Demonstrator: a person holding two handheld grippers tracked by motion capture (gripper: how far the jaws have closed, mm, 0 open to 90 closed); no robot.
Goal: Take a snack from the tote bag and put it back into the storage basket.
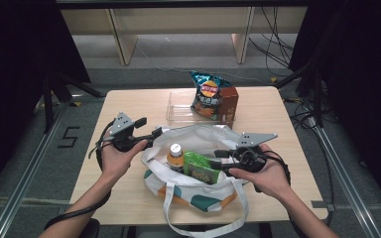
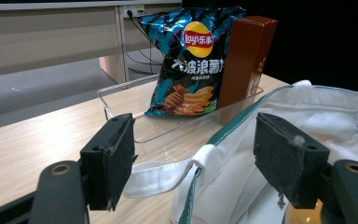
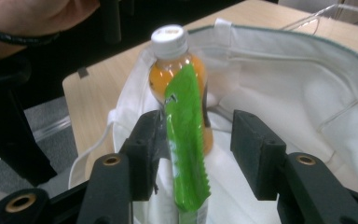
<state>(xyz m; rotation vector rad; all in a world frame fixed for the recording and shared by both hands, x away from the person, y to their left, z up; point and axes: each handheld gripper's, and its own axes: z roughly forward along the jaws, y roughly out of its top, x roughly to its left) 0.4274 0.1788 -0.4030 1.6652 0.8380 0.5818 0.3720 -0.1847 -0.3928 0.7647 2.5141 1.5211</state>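
A white bag [image 1: 198, 191] with green and orange spots lies on the table [image 1: 278, 119], close to the person. Its long handles hang off the near edge. The bag's mouth is open.

The right gripper [image 1: 223, 156] reaches into the bag from the right. In the right gripper view, a green pack [image 3: 186, 149] stands on its thin edge between the two jaws. It lies against the left jaw, and there is a gap to the right jaw, so the jaws are spread and not pinching it. In the high view the green pack [image 1: 201, 167] sits inside the bag.

Just behind the pack stands an orange bottle [image 3: 177, 74] with a white cap. It is in the bag too.

The left gripper [image 1: 155, 133] is at the bag's left rim. Its jaws are wide apart. In the left gripper view, the bag's rim and one handle lie between them, but the pads do not press on them.

Farther back is a clear tray [image 1: 178, 111]. A blue chip bag [image 1: 207, 94] and a brown box [image 1: 229, 103] stand in it, side by side.
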